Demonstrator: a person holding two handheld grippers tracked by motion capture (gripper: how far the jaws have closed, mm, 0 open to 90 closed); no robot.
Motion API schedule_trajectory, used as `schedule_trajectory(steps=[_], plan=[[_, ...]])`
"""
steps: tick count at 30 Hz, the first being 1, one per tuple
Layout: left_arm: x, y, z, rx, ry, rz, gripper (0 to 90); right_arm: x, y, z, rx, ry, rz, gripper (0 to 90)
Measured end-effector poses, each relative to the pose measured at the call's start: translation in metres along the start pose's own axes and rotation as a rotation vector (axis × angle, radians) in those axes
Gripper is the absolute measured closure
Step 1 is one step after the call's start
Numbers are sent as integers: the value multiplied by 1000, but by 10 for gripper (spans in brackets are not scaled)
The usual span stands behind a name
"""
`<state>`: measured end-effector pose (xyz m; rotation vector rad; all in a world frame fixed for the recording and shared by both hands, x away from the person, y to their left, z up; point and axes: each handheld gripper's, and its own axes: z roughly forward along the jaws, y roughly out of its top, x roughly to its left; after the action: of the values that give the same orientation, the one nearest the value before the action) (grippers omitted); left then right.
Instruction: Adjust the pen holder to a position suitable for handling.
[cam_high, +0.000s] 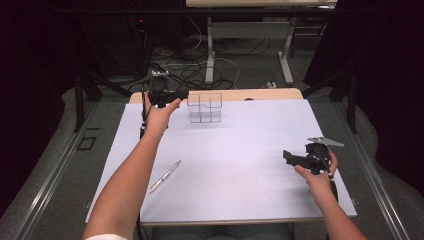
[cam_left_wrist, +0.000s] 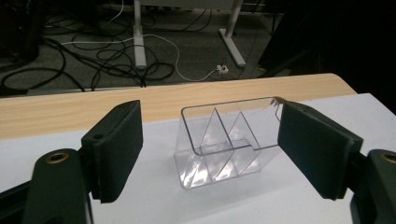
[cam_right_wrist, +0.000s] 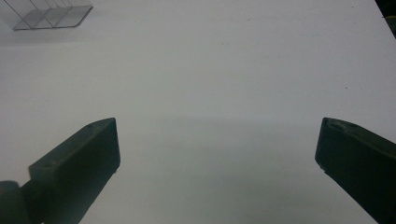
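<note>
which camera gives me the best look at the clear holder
The left gripper view: the clear holder sits close between the open jaws, its inner dividers plain. The high view shows the whole holder, small, at the far edge by the left gripper. The right gripper view catches just a corner.

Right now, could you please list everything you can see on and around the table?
Clear organiser: one, transparent, divided, far centre of table, between the open left jaws.
Pen: one, silver, near left, lying flat.
Table: one, white sheet over a wooden top.
Cables: several, black and white, on the floor beyond.
Left claw: one, black, open, beside the organiser.
Right claw: one, black, open, above the near right.
</note>
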<state>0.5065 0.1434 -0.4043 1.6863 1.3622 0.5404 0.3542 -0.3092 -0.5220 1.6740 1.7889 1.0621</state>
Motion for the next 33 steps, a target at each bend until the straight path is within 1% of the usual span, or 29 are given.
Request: schedule_trajectory(steps=[2,6,9,10,12,13,17,18,19,21,23,24,25,28,29,31,32,33], plan=[[1,3,3,20,1,5,237,0,0,0,0,0,0,0],[0,8,13,34,17,4,254,0,0,0,0,2,-8,0],[-2,11,20,59,25,14,271,0,0,1,1,5,-8,0],[-2,11,22,69,23,22,278,0,0,1,1,6,-8,0],[-3,12,27,79,20,23,296,0,0,1,4,7,-5,0],[-4,13,31,99,19,39,300,0,0,1,5,7,-4,0],[-5,14,37,103,27,48,326,0,0,1,8,8,-9,0],[-5,14,39,104,32,51,334,0,-1,2,10,8,-3,0],[-5,15,41,114,39,54,334,0,-1,2,10,8,-3,0],[-5,16,45,129,47,48,336,1,0,2,10,10,-4,0],[-4,16,51,157,48,43,349,1,-1,2,10,14,-7,0],[-4,16,51,157,48,43,354,1,-1,2,10,16,-8,0],[-4,16,55,171,51,33,358,1,-1,3,11,17,-6,0],[-3,17,58,185,59,35,374,1,-1,3,16,20,-5,0],[-3,17,60,189,62,25,374,1,-1,3,16,20,-5,0],[-3,16,63,195,67,21,384,0,-1,4,19,20,-12,0],[-2,16,65,207,75,16,388,0,-1,4,20,20,-12,0],[-1,15,66,203,76,11,391,0,-1,4,21,20,-11,0]])
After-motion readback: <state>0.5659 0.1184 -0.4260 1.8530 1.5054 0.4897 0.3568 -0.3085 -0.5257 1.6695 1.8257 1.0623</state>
